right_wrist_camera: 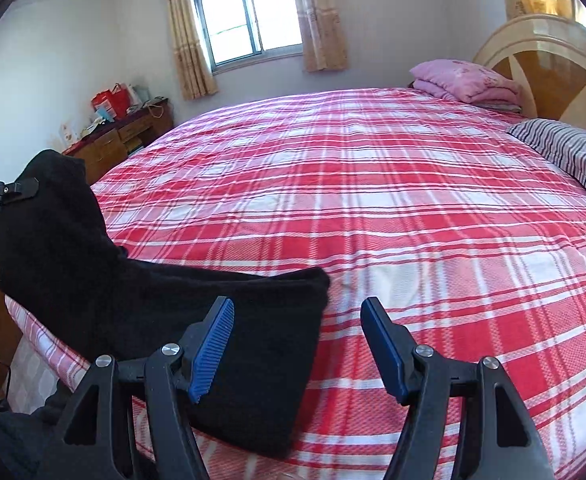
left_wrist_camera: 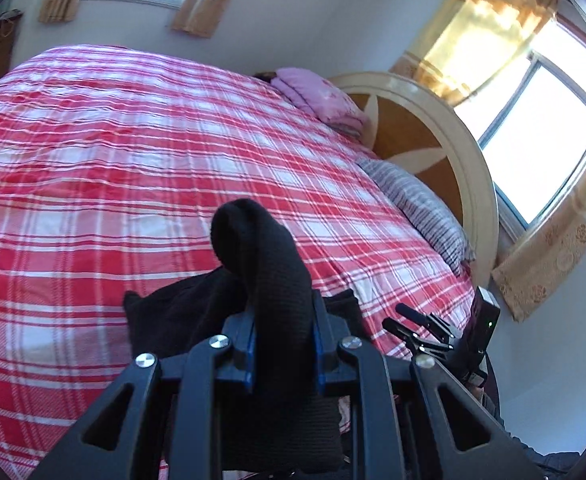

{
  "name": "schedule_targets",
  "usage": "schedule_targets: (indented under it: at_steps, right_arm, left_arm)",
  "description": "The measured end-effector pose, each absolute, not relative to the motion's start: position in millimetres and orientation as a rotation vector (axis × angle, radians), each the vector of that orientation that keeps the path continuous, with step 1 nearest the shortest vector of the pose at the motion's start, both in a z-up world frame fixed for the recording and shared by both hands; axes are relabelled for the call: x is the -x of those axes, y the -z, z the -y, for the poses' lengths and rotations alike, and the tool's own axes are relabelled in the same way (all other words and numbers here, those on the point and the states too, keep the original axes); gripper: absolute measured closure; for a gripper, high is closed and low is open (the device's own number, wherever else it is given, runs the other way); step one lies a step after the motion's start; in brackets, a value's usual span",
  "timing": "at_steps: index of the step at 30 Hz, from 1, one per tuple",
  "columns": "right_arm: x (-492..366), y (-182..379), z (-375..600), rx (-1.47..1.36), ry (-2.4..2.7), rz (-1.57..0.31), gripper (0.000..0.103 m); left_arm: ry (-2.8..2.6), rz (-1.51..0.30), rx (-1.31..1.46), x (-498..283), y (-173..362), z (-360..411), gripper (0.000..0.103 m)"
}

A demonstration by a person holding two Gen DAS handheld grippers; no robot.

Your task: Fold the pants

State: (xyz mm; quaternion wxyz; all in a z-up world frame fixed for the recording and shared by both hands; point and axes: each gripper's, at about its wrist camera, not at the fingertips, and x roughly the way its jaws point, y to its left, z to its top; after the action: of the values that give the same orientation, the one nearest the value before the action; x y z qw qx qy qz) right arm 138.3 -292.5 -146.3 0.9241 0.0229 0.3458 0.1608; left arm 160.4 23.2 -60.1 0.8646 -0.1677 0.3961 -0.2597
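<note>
Black knit pants lie on the near left part of a bed with a red and white plaid cover. My left gripper is shut on a bunched fold of the pants, which sticks up between its blue pads and is lifted off the bed. In the right wrist view that lifted part rises at the far left, where the left gripper shows at the frame edge. My right gripper is open, with its left finger over the pants' flat end and nothing between its pads. The right gripper also appears in the left wrist view.
A folded pink blanket and a striped pillow lie by the round headboard. A wooden desk with bags stands left of the bed, under a curtained window. Most of the plaid cover lies bare.
</note>
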Motion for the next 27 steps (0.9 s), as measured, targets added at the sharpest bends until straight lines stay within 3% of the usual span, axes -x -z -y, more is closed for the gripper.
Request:
schedule_targets:
  at_steps: [19,23,27]
  right_arm:
    - [-157.0,154.7,322.3,-0.115,-0.285,-0.742,0.035]
    - [-158.3,158.0,321.8,-0.117,-0.282,-0.754,0.035]
    - [-158.8,159.2,321.2,-0.119,-0.286,-0.761,0.035]
  left_arm:
    - [0.611,-1.067,0.181,-196.7,138.3,108.3,0.081]
    - [0.652,-1.080,0.093,-187.6,147.7,134.4,0.074]
    - [0.689,-0.964,-0.004,-163.9,126.9,150.5,0.060]
